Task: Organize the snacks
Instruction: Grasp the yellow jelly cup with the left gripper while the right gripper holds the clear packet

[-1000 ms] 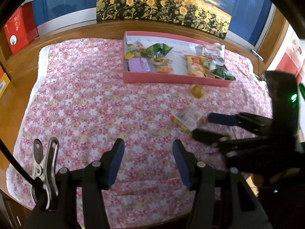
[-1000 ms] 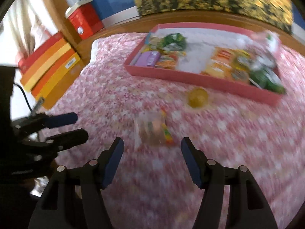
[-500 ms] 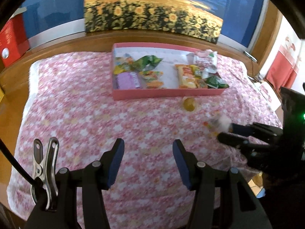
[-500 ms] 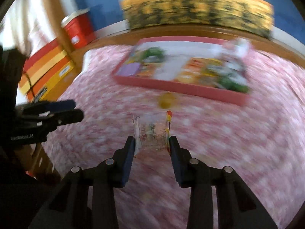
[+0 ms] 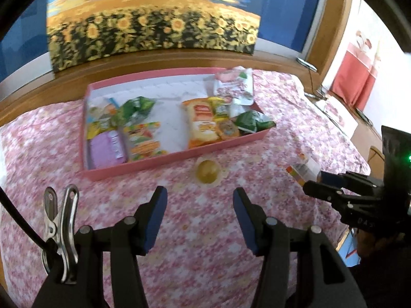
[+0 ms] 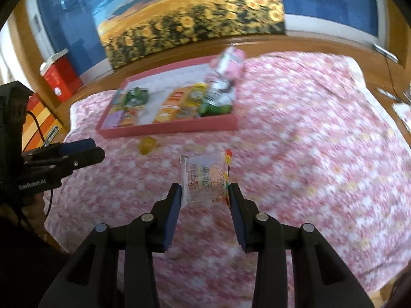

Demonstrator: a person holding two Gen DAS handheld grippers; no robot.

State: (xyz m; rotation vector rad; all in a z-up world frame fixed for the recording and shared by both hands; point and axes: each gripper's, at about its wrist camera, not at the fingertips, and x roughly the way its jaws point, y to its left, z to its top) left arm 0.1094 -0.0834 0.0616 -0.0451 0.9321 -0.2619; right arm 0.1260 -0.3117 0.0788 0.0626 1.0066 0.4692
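A pink tray holding several snack packets lies on the flowered cloth at the far side. A small yellow jelly cup sits on the cloth just in front of the tray. My left gripper hangs open above the cloth, short of the cup, with nothing between its fingers. My right gripper is shut on a clear snack packet with a striped edge, lifted off the cloth. In the left wrist view that packet pokes out of the right gripper at the right.
The pink flowered cloth covers a wooden table that stands against a sunflower picture. Red and orange boxes stand at the table's left. A metal clip hangs beside my left fingers.
My right gripper closed on the clear packet and lifted it off the cloth toward the right. My left gripper moved forward toward the jelly cup and tray, still open.
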